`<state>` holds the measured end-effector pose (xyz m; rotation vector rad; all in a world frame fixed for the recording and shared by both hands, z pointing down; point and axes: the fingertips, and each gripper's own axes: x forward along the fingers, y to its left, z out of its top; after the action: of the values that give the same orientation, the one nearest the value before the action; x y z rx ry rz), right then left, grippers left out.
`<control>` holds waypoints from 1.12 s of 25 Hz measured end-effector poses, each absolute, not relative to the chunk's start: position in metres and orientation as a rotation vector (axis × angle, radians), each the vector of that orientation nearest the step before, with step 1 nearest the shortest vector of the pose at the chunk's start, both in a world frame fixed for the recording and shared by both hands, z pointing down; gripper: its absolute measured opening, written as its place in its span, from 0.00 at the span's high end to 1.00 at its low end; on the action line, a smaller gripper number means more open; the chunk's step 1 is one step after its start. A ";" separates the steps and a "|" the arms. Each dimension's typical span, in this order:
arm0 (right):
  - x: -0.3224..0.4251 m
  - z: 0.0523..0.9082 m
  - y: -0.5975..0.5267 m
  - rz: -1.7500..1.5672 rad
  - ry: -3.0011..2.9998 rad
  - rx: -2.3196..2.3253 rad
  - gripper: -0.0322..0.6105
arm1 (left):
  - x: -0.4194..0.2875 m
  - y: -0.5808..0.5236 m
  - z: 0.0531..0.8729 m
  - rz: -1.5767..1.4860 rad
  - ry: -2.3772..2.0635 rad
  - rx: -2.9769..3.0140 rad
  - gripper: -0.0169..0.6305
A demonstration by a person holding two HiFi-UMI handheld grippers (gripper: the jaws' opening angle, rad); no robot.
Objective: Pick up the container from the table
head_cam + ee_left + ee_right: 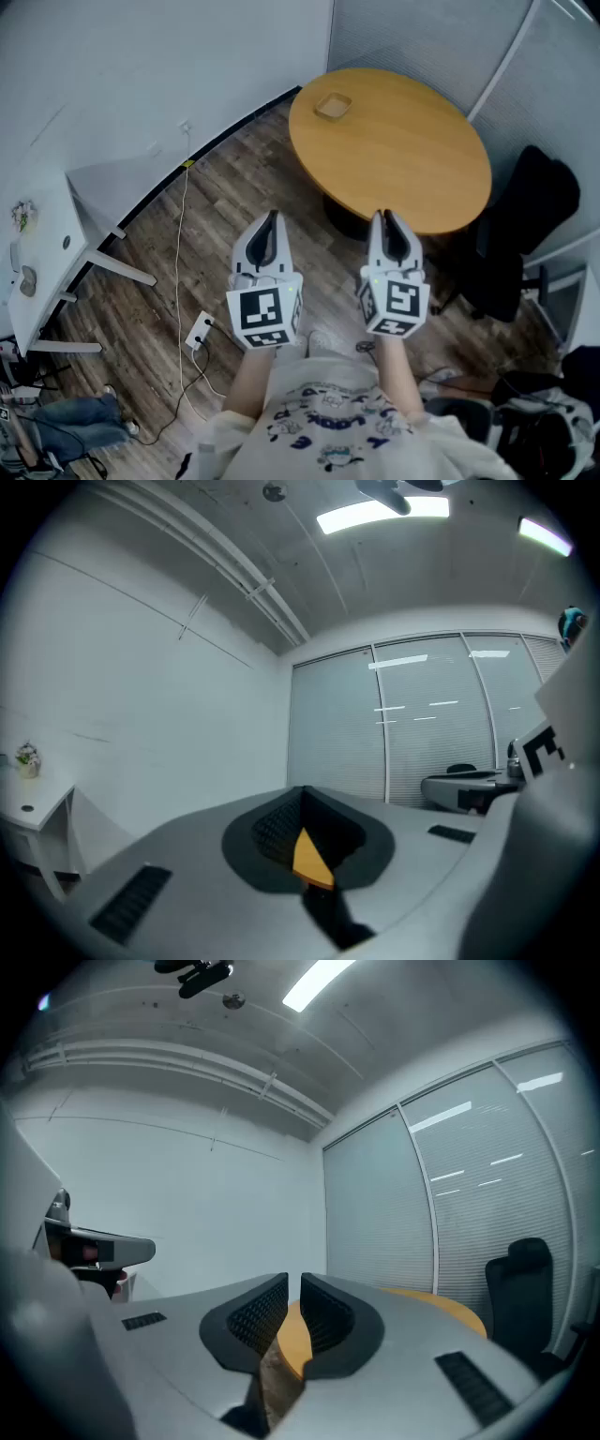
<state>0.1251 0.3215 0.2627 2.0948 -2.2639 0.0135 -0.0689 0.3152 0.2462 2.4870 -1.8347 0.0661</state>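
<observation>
You hold the left gripper (pixel 270 217), jaws closed, and the right gripper (pixel 386 217), jaws narrowed to a slit, before the round table (pixel 403 150). Both are empty. The container (pixel 333 106) sits on the table, with a black chair (pixel 525 225) to the table's right.

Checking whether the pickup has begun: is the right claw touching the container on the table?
Apart. The head view shows the right claw at the near edge of the table and the container near its far edge, bare tabletop between them.
</observation>
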 end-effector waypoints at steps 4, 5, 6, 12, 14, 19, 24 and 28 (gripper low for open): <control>0.122 0.261 0.324 0.005 -2.279 2.083 0.89 | -0.071 0.318 0.250 0.067 -1.836 2.480 0.97; 0.123 0.261 0.323 0.006 -2.280 2.080 0.89 | -0.070 0.318 0.250 0.069 -1.836 2.479 0.97; 0.124 0.261 0.323 0.009 -2.279 2.081 0.89 | -0.069 0.317 0.250 0.069 -1.836 2.478 0.97; 0.126 0.262 0.317 0.034 -2.277 2.080 0.89 | -0.069 0.312 0.250 0.073 -1.850 2.469 0.97; 0.129 0.267 0.313 0.049 -2.293 2.076 0.89 | -0.068 0.309 0.251 0.075 -1.859 2.461 0.97; 0.142 0.275 0.303 0.081 -2.307 2.085 0.89 | -0.062 0.301 0.258 0.085 -1.884 2.434 0.97; 0.143 0.286 0.291 0.126 -2.331 2.051 0.89 | -0.062 0.297 0.267 0.102 -1.902 2.401 0.97; 0.143 0.295 0.272 0.157 -2.337 2.033 0.89 | -0.063 0.283 0.277 0.125 -1.912 2.372 0.97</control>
<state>0.1426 0.2722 0.2951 2.0328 -2.3368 0.1567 -0.0634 0.2830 0.2768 2.3717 -1.9123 0.1250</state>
